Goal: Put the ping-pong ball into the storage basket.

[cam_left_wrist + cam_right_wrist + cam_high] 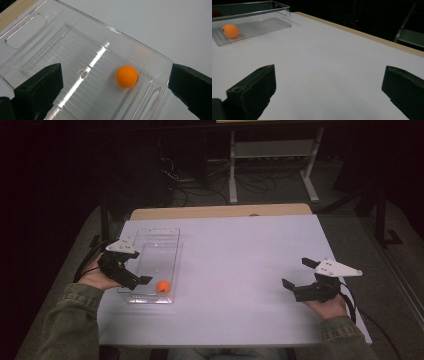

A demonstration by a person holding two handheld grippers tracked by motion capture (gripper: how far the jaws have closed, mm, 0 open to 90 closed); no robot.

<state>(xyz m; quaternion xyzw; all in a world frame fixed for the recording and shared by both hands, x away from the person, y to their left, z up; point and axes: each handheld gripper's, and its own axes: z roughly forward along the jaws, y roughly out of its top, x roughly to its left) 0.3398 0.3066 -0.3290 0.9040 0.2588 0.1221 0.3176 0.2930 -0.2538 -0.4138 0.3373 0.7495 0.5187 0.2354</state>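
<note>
— Your left gripper [131, 268] hangs over the tray's [150, 237] near end, jaws spread, gripping nothing.
— And the ball [127, 76]?
— Inside the tray, just ahead between those jaws. Tray's long axis runs away from you.
— Right gripper [298, 275]?
— Released too, well apart over bare counter [240, 250]. Left's nearer.

We see a dim room with a dark, murky far background; the surface [240, 265] is evenly lit, glare streaks the clear tray [100, 53], and the near jaws look soft.
</note>
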